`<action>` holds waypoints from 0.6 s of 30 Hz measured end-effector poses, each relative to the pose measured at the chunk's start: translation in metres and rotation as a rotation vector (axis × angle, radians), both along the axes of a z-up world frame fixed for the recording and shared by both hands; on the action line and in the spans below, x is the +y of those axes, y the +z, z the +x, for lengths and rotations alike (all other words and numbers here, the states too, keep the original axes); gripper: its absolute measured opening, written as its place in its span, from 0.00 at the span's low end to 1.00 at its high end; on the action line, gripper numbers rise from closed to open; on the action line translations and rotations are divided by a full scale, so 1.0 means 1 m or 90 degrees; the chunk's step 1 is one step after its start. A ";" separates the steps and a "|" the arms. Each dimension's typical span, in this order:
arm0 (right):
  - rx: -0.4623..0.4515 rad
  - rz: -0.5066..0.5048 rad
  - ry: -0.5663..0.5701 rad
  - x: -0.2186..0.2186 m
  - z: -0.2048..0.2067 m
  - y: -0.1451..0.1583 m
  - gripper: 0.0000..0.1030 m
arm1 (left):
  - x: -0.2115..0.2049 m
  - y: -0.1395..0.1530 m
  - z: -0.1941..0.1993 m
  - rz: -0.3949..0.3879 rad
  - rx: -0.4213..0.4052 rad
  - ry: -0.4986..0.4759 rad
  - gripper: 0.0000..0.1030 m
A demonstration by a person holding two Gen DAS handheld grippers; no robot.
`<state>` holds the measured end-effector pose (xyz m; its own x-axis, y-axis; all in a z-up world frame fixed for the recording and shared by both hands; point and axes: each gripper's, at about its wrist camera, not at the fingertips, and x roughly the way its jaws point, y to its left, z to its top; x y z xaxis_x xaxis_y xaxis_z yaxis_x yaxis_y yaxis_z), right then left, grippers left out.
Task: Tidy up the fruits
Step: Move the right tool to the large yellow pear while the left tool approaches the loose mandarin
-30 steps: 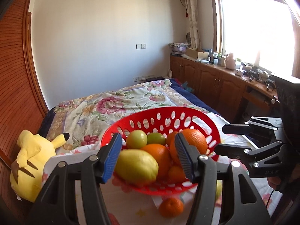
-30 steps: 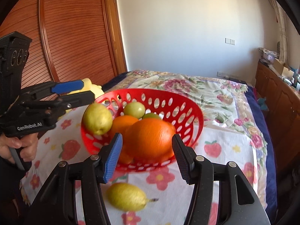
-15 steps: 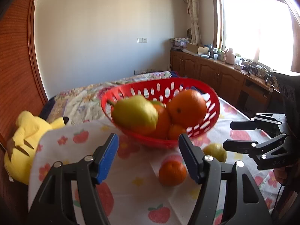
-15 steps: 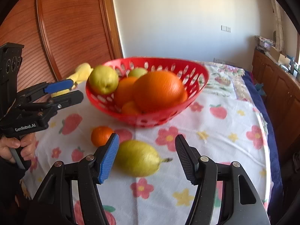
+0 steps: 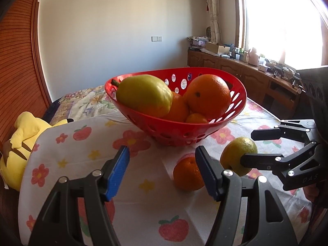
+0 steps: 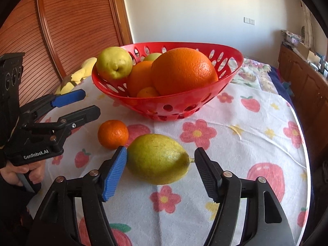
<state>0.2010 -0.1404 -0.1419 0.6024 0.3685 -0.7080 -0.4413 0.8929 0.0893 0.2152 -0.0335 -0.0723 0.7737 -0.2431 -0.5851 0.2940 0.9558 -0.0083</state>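
Tablecloth (image 6: 235, 143), R tongs (image 6: 161, 171) astride lemon (image 6: 157, 158)

I see my right gripper (image 6: 161, 173) spread wide around the lemon (image 6: 157, 161) on the tablecloth (image 6: 235, 143), just in front of the red basket (image 6: 167, 104). A mandarin (image 6: 113, 134) sits left-front of the basket, near my open left gripper (image 6: 82, 104).

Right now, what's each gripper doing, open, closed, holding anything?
Left gripper: open, holding nothing.
Right gripper: open, jaws either side of the lemon, not gripping.
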 end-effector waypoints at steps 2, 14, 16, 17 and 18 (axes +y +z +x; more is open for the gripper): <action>0.005 0.001 0.002 0.001 0.001 -0.001 0.72 | 0.000 -0.003 0.001 0.002 0.002 0.000 0.65; 0.021 -0.043 0.004 0.016 0.009 -0.018 0.76 | 0.001 -0.008 0.004 -0.001 0.019 0.001 0.65; 0.023 -0.039 0.001 0.014 0.009 -0.021 0.76 | 0.001 -0.008 0.004 -0.003 0.021 0.002 0.65; 0.024 -0.035 0.000 0.013 0.009 -0.021 0.74 | 0.001 -0.008 0.004 -0.002 0.021 0.002 0.65; 0.025 -0.032 -0.001 0.011 0.009 -0.021 0.73 | 0.001 -0.008 0.004 -0.002 0.021 0.002 0.65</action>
